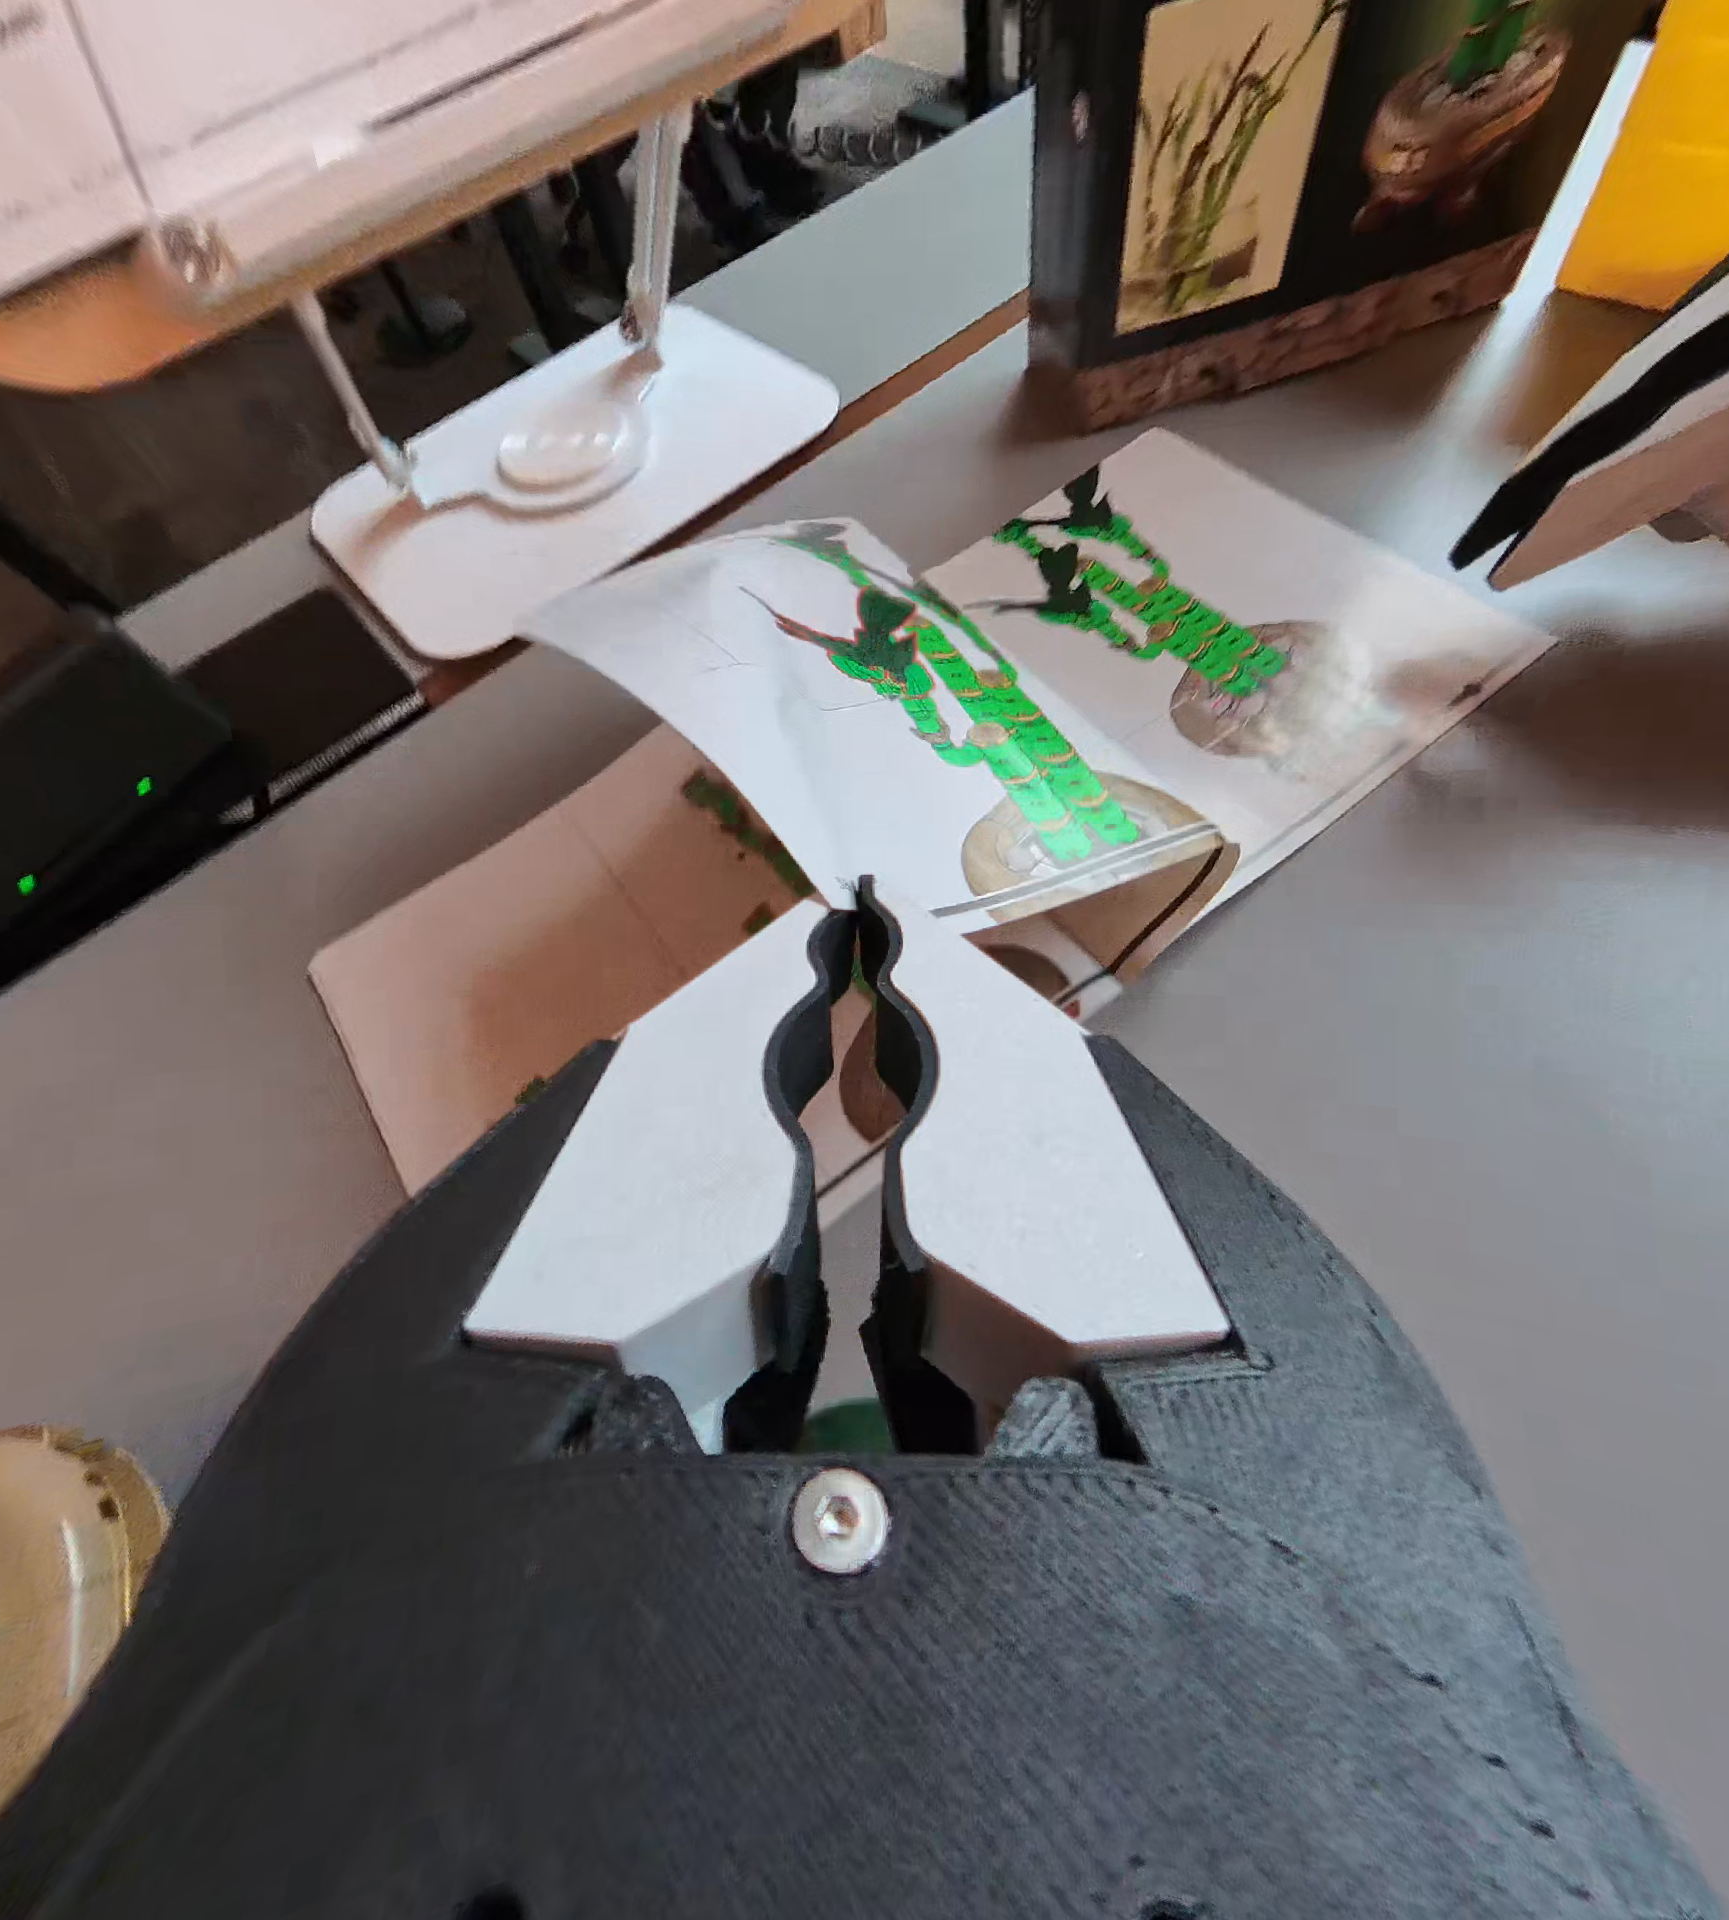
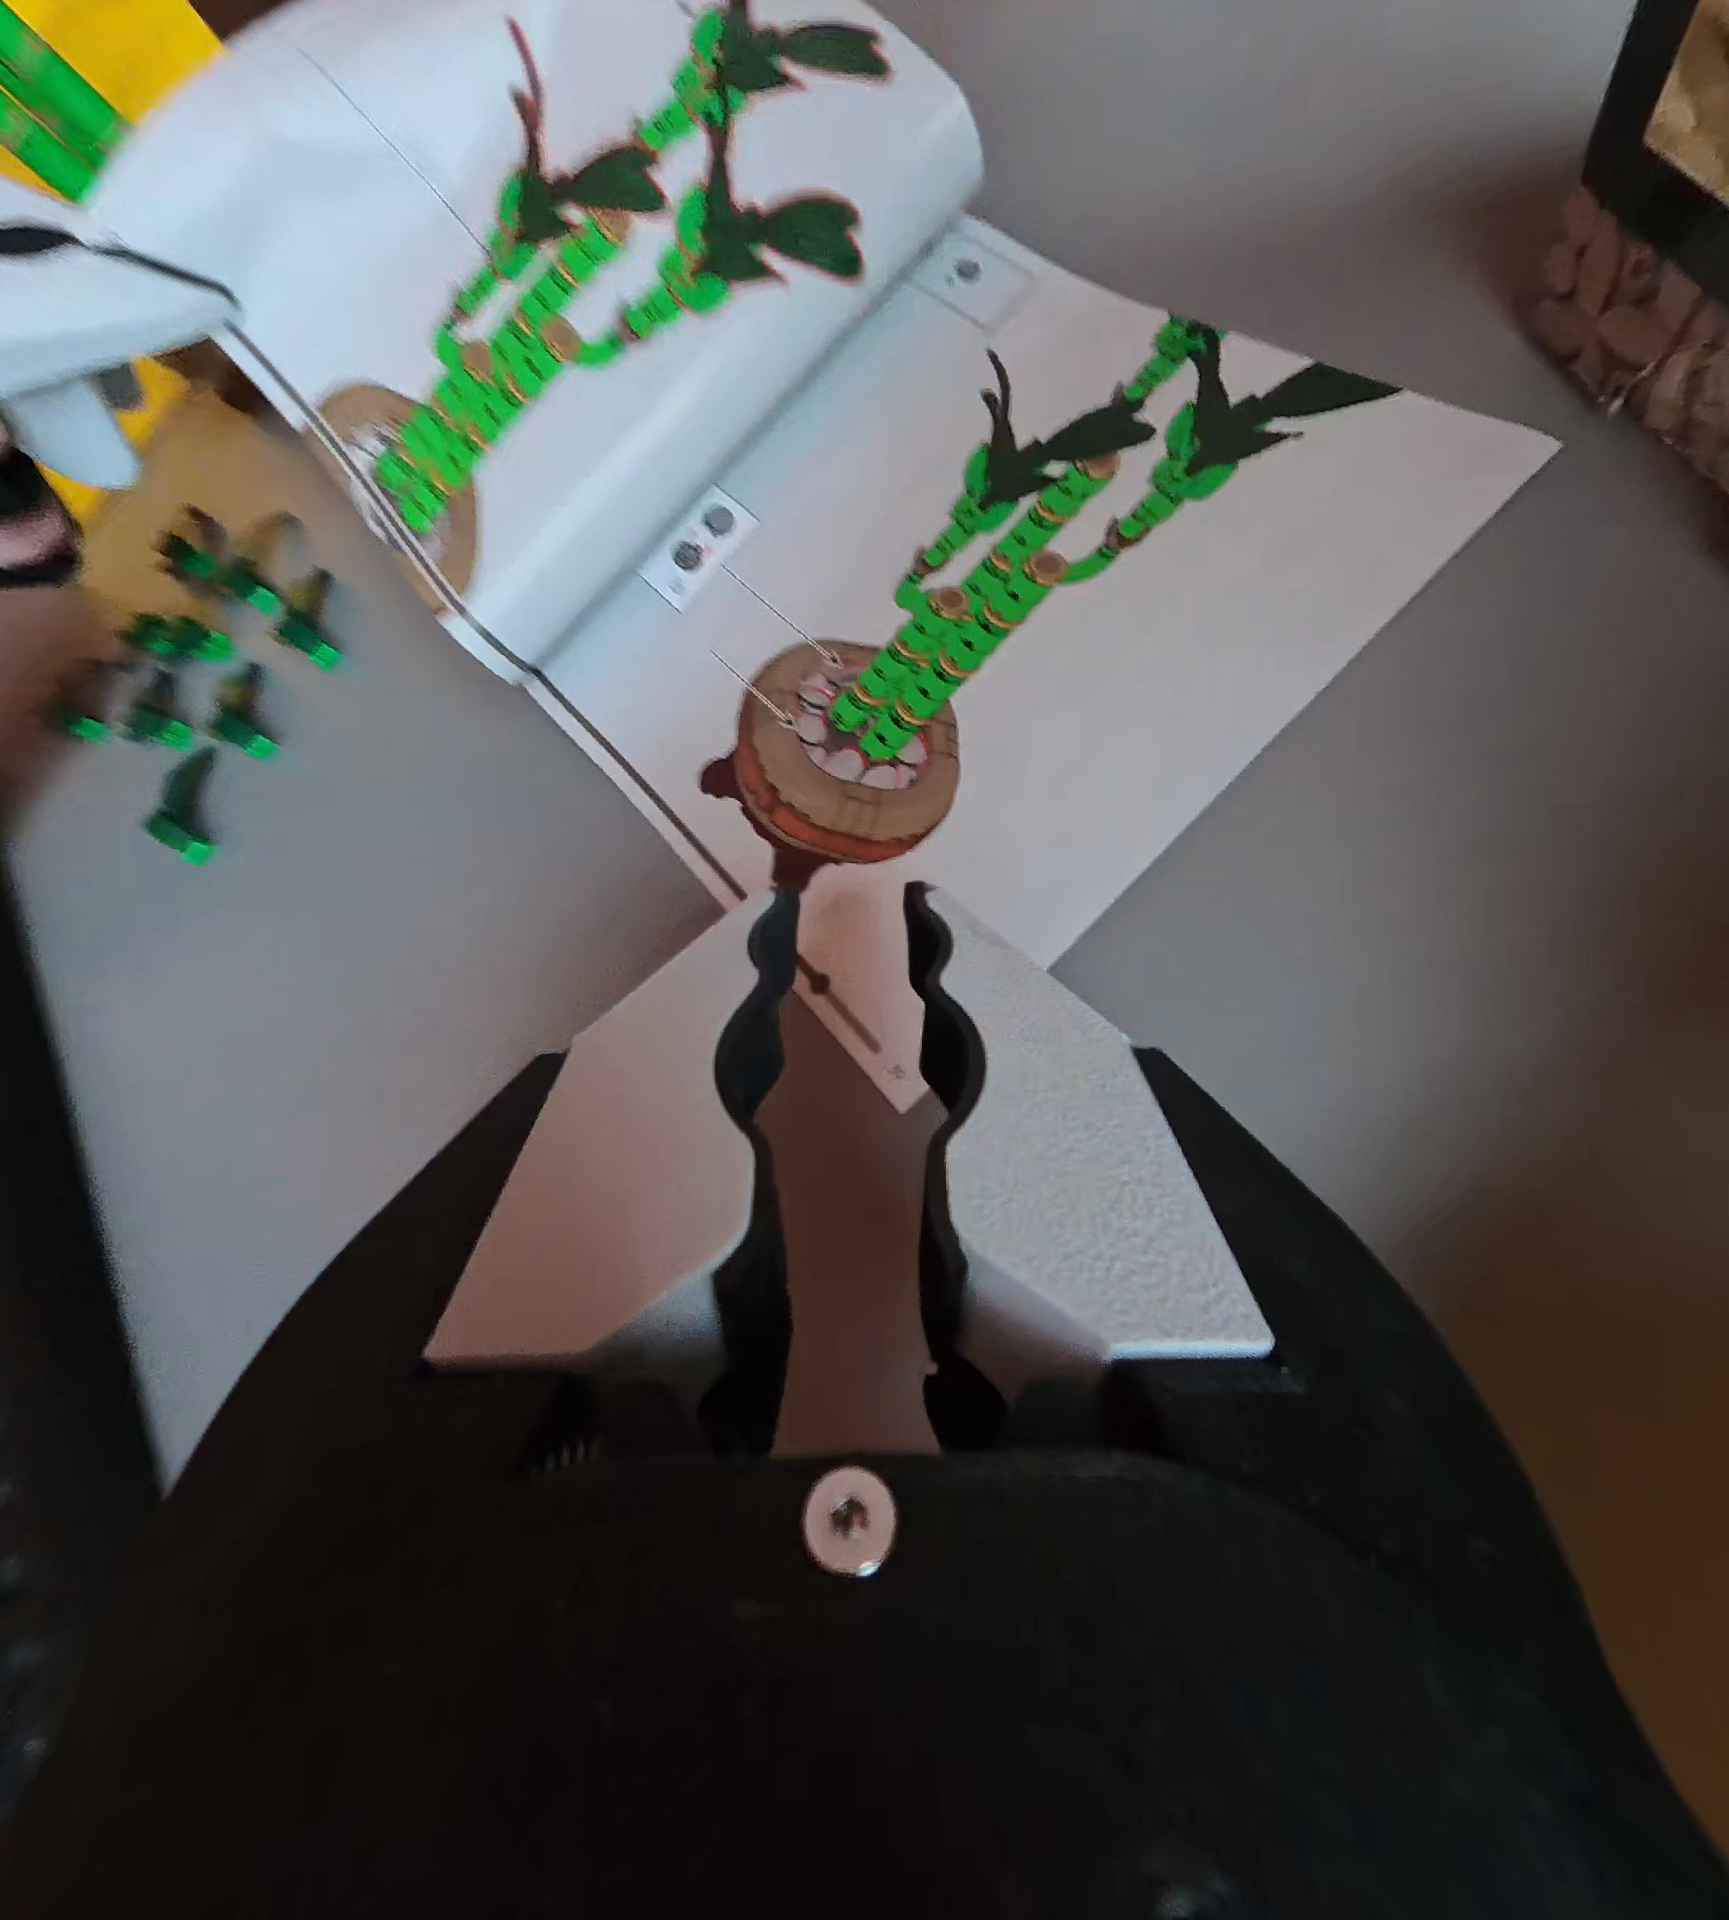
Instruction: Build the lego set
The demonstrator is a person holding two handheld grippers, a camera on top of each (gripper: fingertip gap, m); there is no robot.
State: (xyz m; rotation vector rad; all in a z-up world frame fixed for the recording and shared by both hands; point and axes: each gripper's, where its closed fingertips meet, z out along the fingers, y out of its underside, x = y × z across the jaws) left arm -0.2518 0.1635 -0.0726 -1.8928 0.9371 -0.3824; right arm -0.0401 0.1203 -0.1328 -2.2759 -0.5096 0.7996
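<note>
Left gripper pinching a page of the lego booklet, right gripper hanging over it with a gap between its fingers.

My left gripper (image 1: 860,902) has its tips pressed together on the edge of a page (image 1: 839,707) of the instruction booklet (image 2: 1203,644), and the page curls up off the grey bench (image 1: 1462,1039). My right gripper (image 2: 844,904) sits narrowly parted, holding nothing, just above the booklet's near corner. Small green lego pieces (image 2: 205,675) lie scattered on the bench left of the booklet. The set's box (image 1: 1286,197) stands upright behind it, near a white stand (image 1: 579,488).
</note>
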